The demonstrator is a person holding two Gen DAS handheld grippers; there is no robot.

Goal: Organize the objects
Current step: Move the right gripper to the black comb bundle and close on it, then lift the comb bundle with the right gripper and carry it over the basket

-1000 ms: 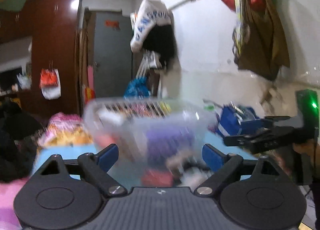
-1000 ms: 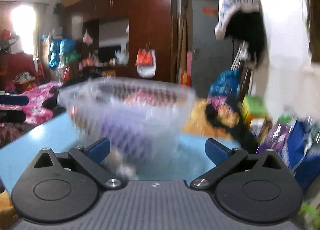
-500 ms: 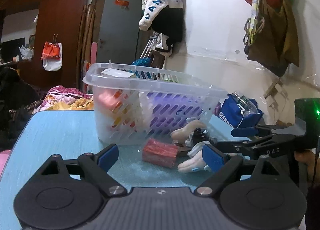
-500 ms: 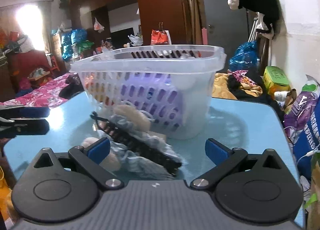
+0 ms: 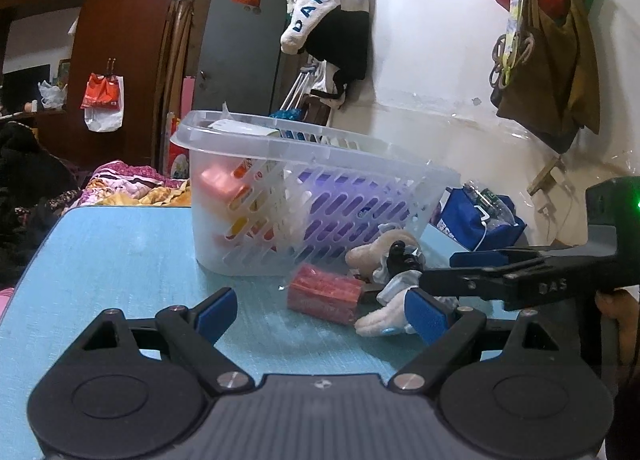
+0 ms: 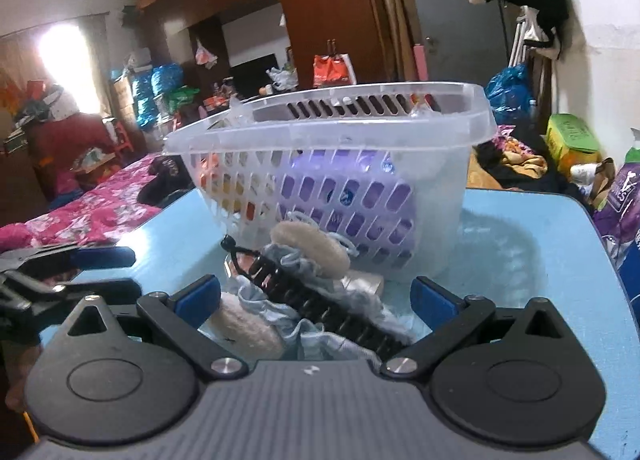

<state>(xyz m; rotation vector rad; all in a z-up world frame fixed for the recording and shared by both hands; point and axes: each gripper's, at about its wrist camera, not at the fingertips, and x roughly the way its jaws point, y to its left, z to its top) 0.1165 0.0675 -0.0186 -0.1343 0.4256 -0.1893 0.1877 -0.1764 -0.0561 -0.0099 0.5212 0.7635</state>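
The person is standing at the blue table (image 5: 120, 260) with a gripper in each hand, both lined up on the loose things lying in front of the clear slotted basket (image 5: 320, 195); the basket is already holding some packets, orange-red and purple ones showing through its slots. Out on the table a red packet (image 5: 326, 292) is lying just beside the basket's foot, and next to it a heap of pale fuzzy socks (image 6: 308, 246) and bluish cloth with a black comb (image 6: 316, 304) lying across it.

The left gripper (image 5: 320, 312) is hanging with its jaws wide apart and nothing between them, the red packet just ahead; the right gripper (image 6: 316, 300) is likewise spread wide, with the sock heap and comb lying between its fingers but not pinched.

I'd judge they are picking the first loose item; next is closing on one piece, the comb or a sock, then lifting it over the basket rim; the tangled cloth may be dragging along.
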